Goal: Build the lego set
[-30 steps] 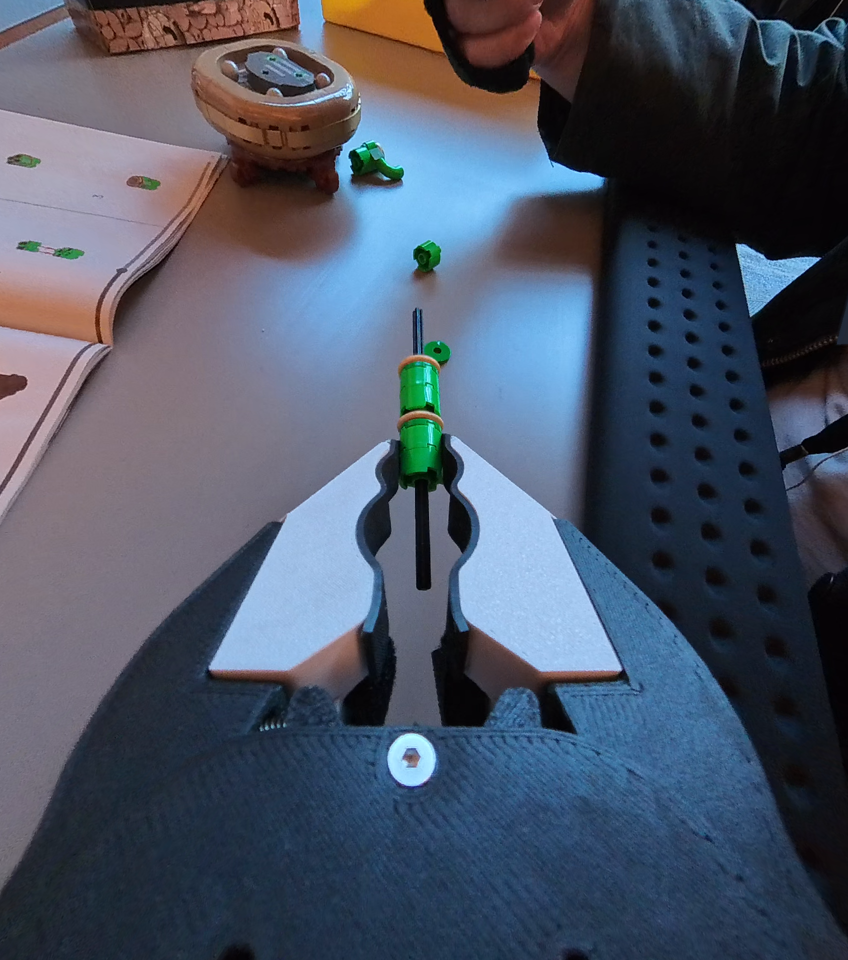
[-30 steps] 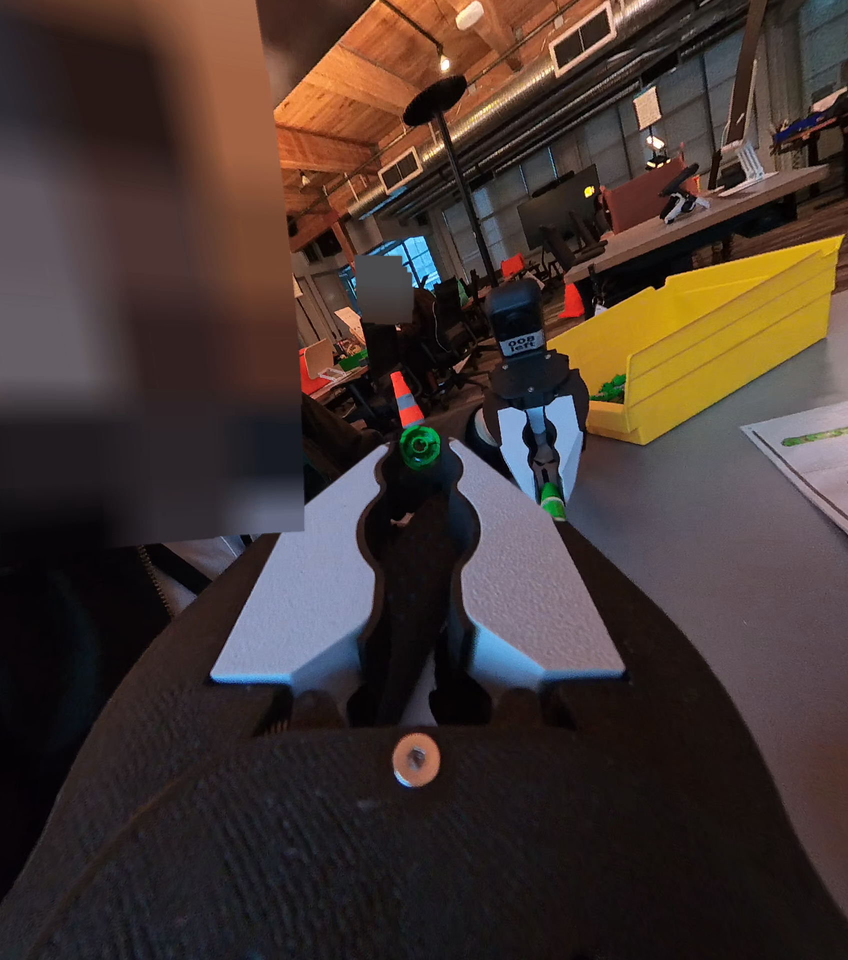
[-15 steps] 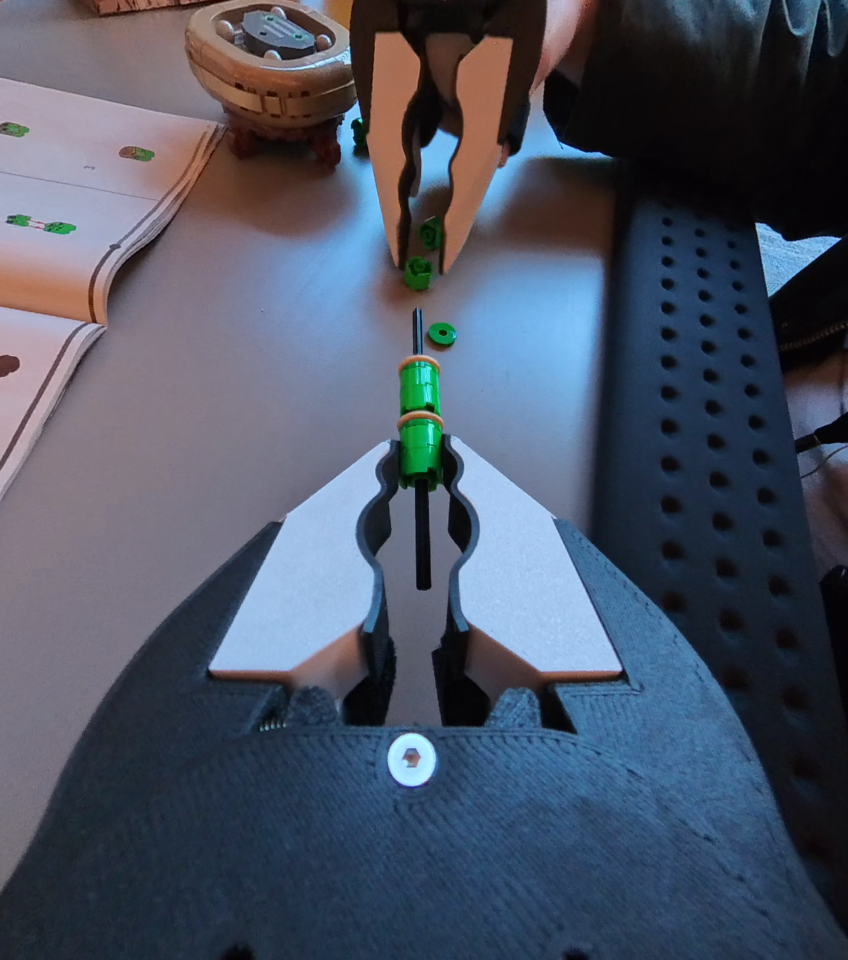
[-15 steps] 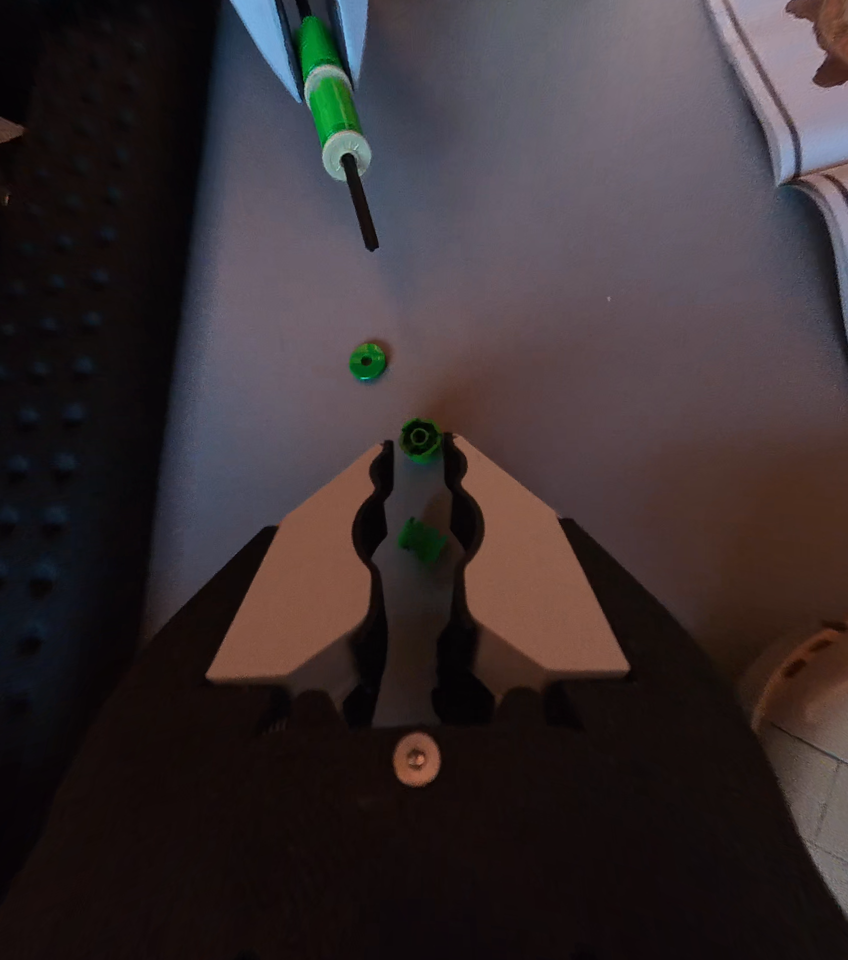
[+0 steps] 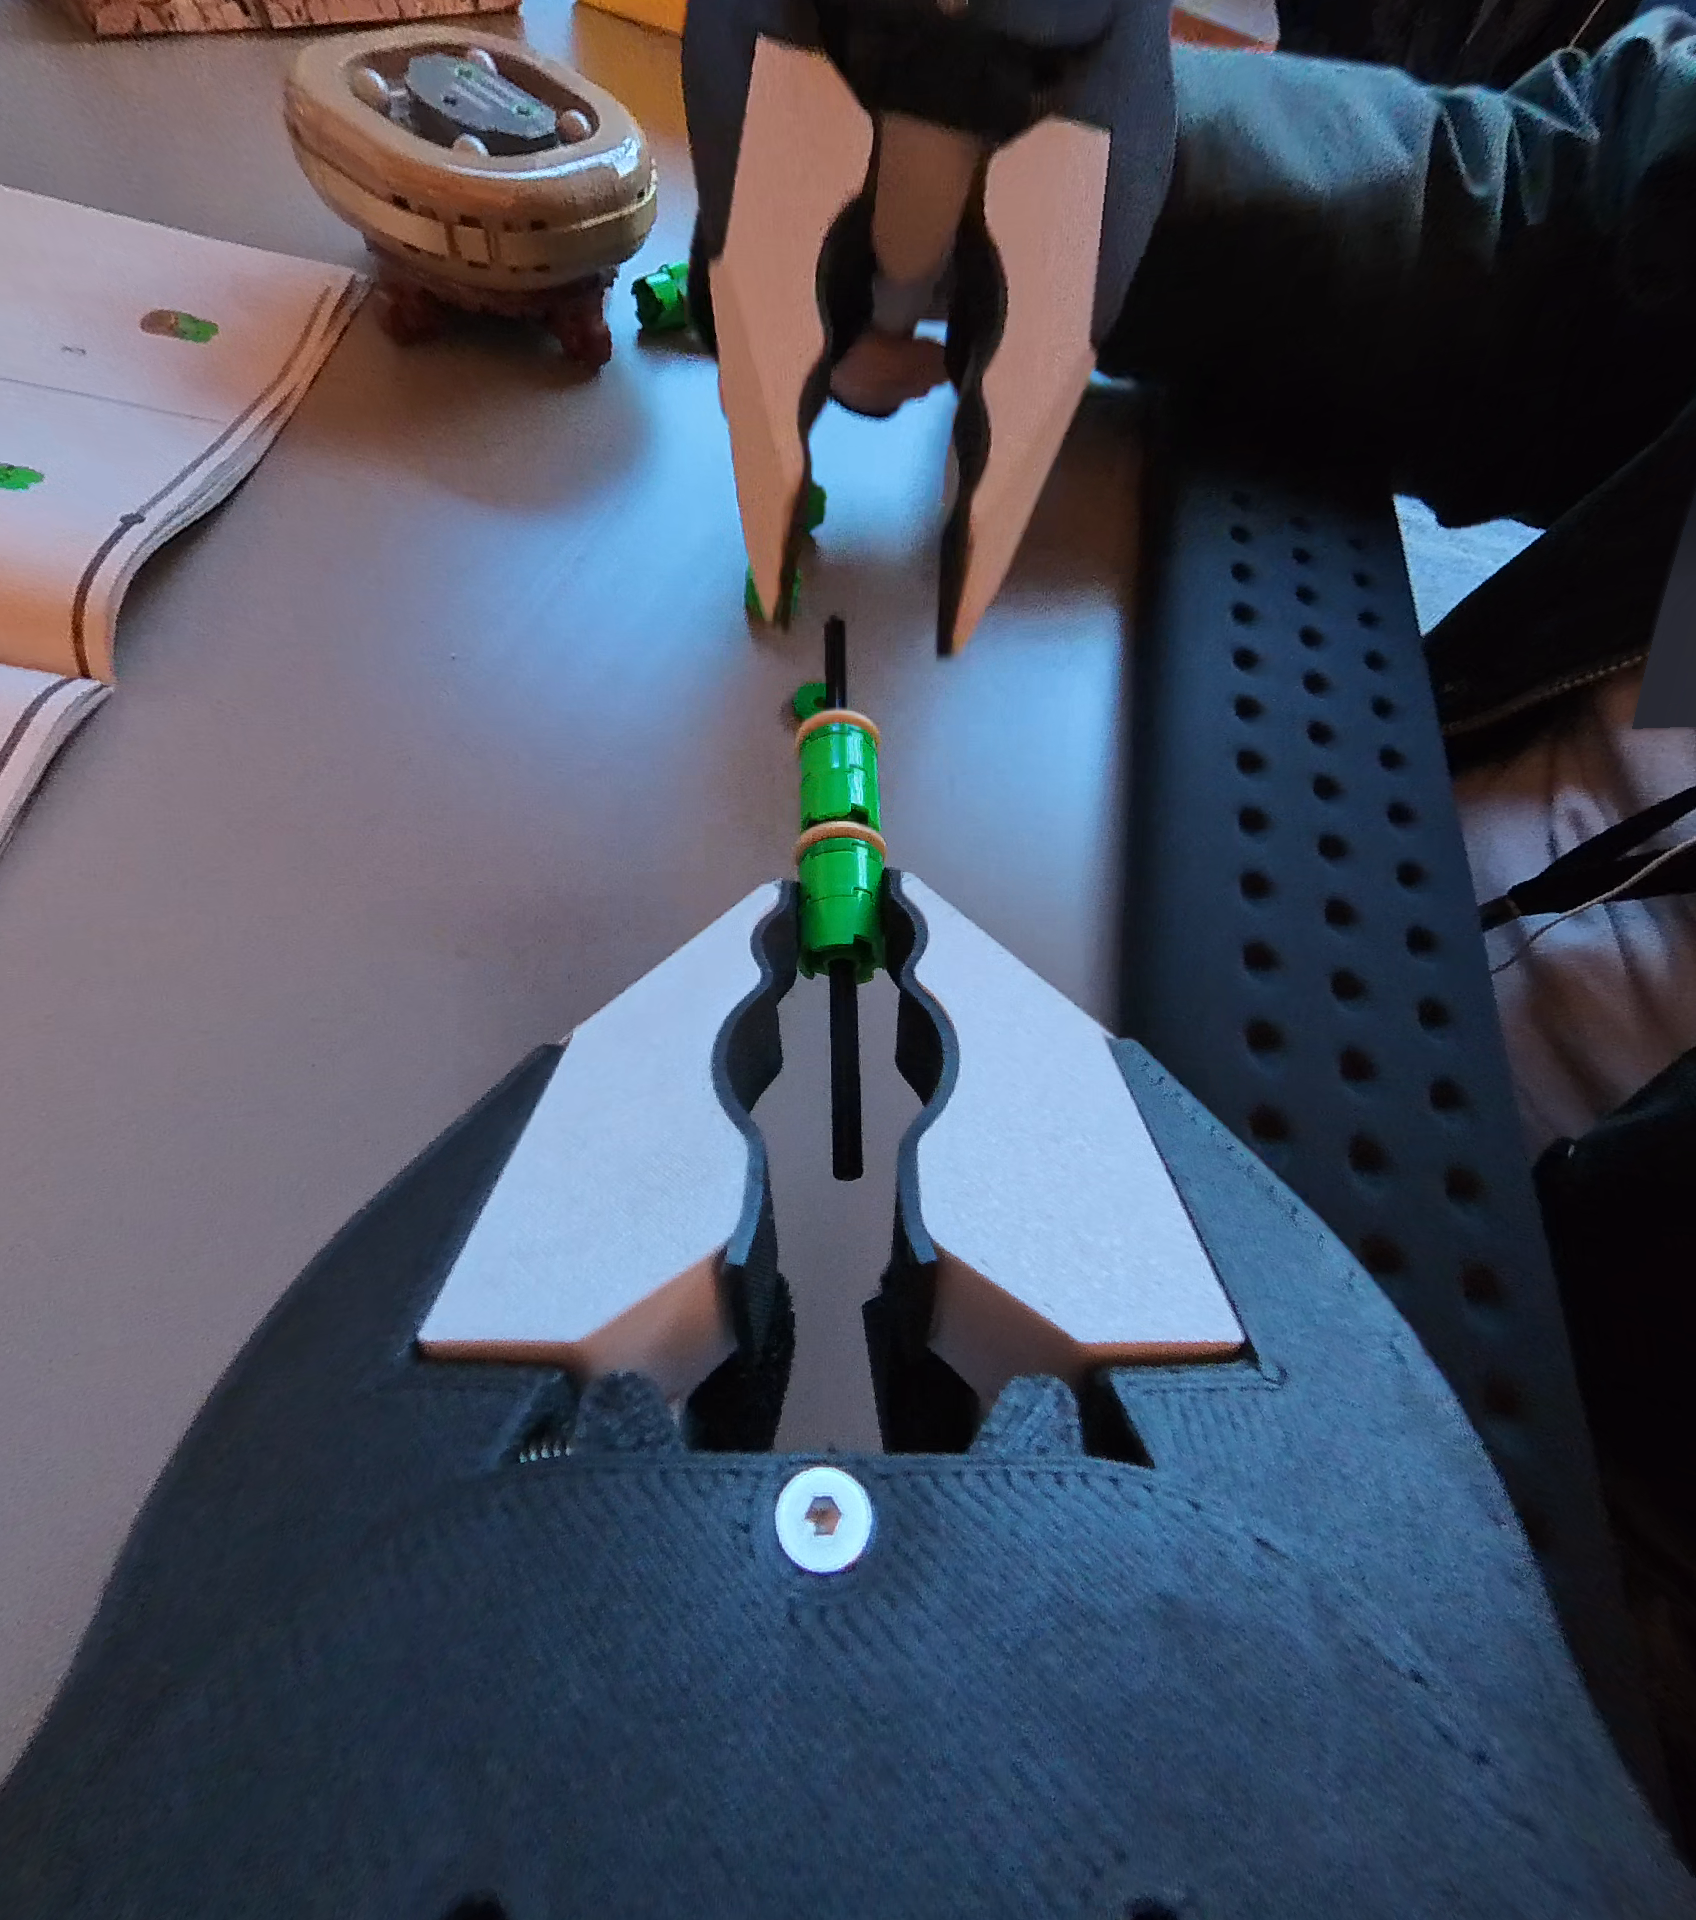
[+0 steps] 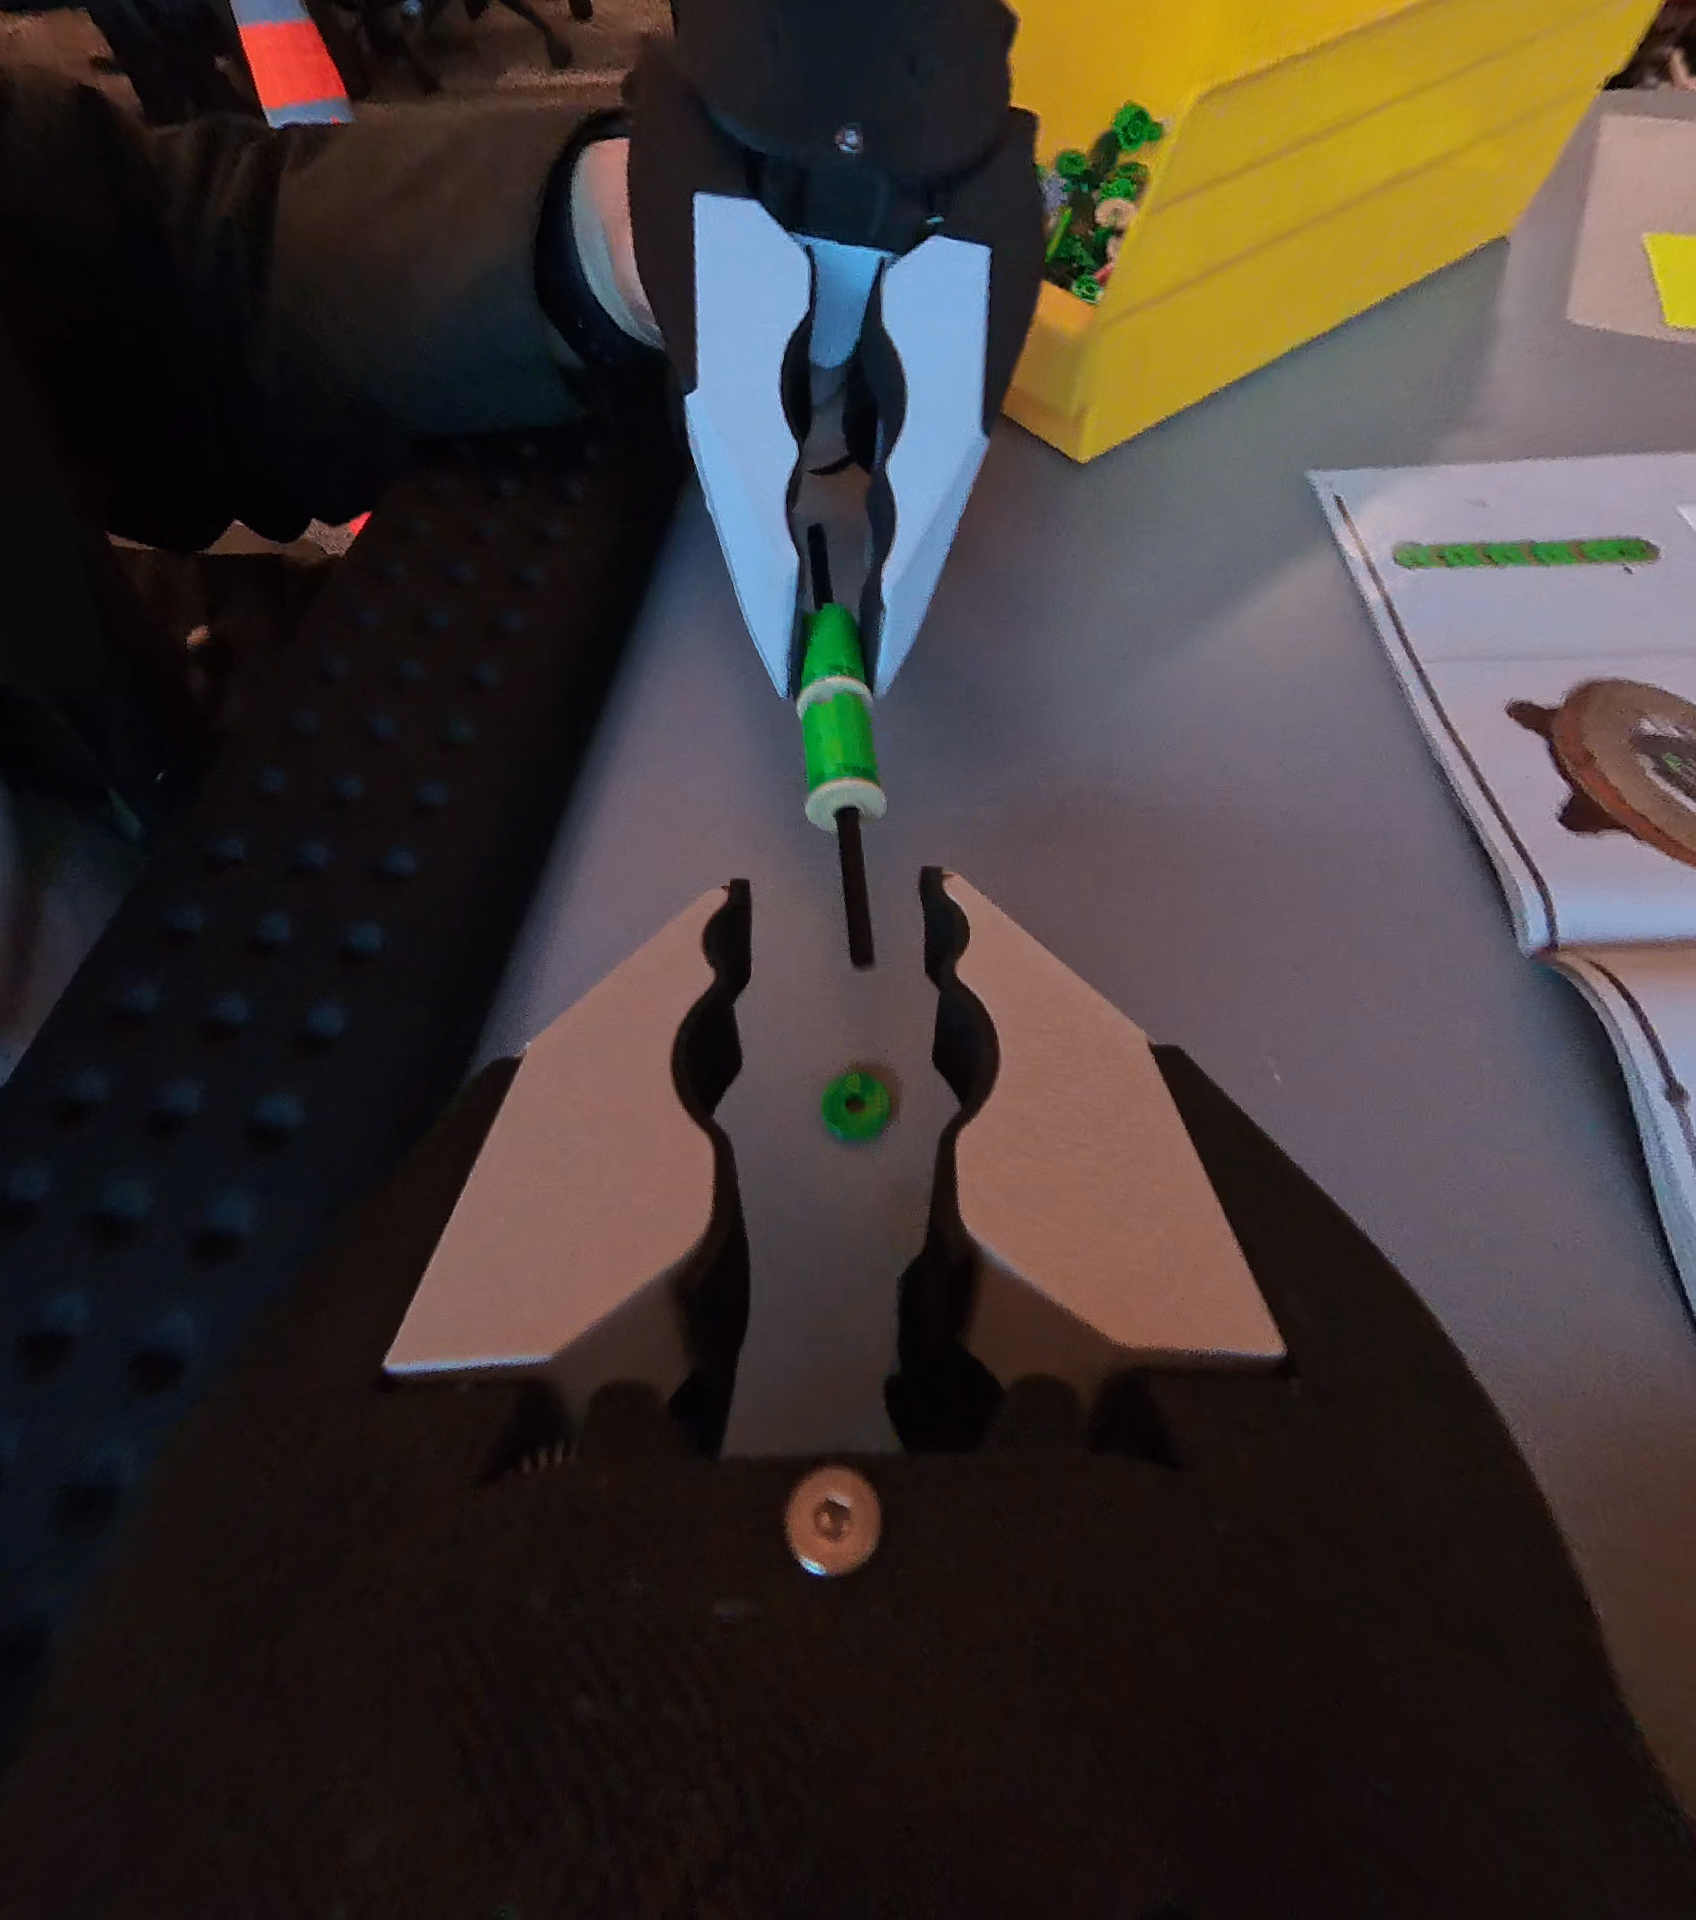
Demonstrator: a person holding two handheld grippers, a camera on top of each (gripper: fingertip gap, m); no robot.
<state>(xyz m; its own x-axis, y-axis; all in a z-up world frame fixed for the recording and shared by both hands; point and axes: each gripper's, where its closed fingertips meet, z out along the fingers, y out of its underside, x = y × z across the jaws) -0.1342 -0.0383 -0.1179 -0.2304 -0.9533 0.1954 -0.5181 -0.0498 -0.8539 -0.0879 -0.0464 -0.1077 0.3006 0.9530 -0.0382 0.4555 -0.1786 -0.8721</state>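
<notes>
The left gripper (image 5: 836,894) is clenched on a stem assembly (image 5: 836,821), a black axle threaded with green cylinder pieces and tan rings; its fingertips pinch the rearmost green cylinder, the axle's back end runs between the fingers and its front end pokes forward, held above the grey table (image 5: 356,935). The right gripper (image 6: 836,883) faces it with its fingers spread and nothing between them; in the right wrist view the axle's free tip reaches into the gap at its fingertips, touching neither finger as far as can be seen; a small green round plate with a hole (image 6: 856,1105) lies on the table, seen between the fingers. In the left wrist view the right gripper (image 5: 865,623) points down at the table just beyond the axle tip; a small green piece (image 5: 771,594) sits against the tip of its left-hand finger, and whether it rests on the table or clings to the finger cannot be told; another green piece (image 5: 662,299) lies further back, beside a tan rounded pot build on dark red feet (image 5: 470,187). An open instruction booklet (image 5: 44,436) lies to the left of that view; a yellow bin (image 6: 1291,208) holding green pieces stands behind the left gripper in the right wrist view; a dark perforated panel (image 5: 1322,883) lies along the table's edge.
</notes>
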